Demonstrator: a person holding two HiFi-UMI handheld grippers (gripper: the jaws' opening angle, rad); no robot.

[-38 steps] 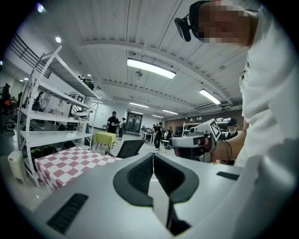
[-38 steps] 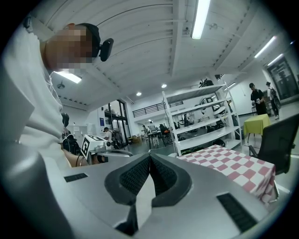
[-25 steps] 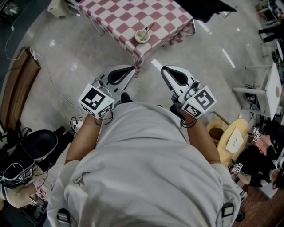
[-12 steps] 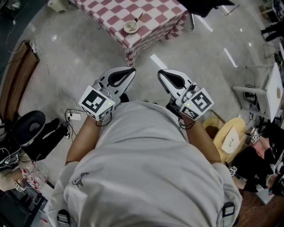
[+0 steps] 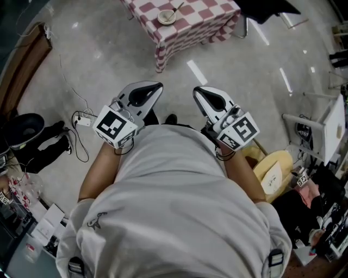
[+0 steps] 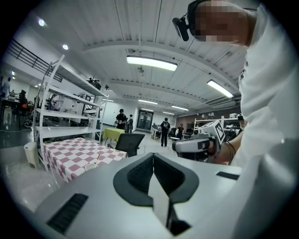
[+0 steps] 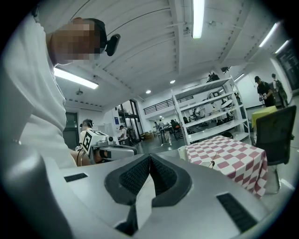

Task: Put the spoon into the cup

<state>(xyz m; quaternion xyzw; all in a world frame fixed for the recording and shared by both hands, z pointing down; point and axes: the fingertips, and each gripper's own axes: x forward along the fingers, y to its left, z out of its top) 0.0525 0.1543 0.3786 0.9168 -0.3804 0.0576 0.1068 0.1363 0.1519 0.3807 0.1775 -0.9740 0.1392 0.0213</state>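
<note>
The left tongs are pressed together, ridged pads meeting along one seam with nothing between them. The right tongs are the same: pads flush, nothing caught in them. Both point roughly level and side by side just in front of the person's white shirt. The marker cubes sit back near the wrists. That looks like a carrying or resting posture rather than a reach, since neither pair is aimed down at anything.

Below the tips lies only bare, glossy floor. The worktop, draped in a red-and-white checked cloth, stands well apart from the person, at the top edge of the head view. Near its closest corner sits the cup, pale and shallow. The spoon rests in it, bowl end down inside and handle leaning out over the rim. Both gripper views show the same small pair far off on the cloth.

Judging from that, the spoon is already where the task wants it, which would explain why the tongs are empty and shut. The leaning handle suggests the spoon is propped on the rim, stable enough if the cup is left alone. A dark chair stands beyond the worktop.
</note>
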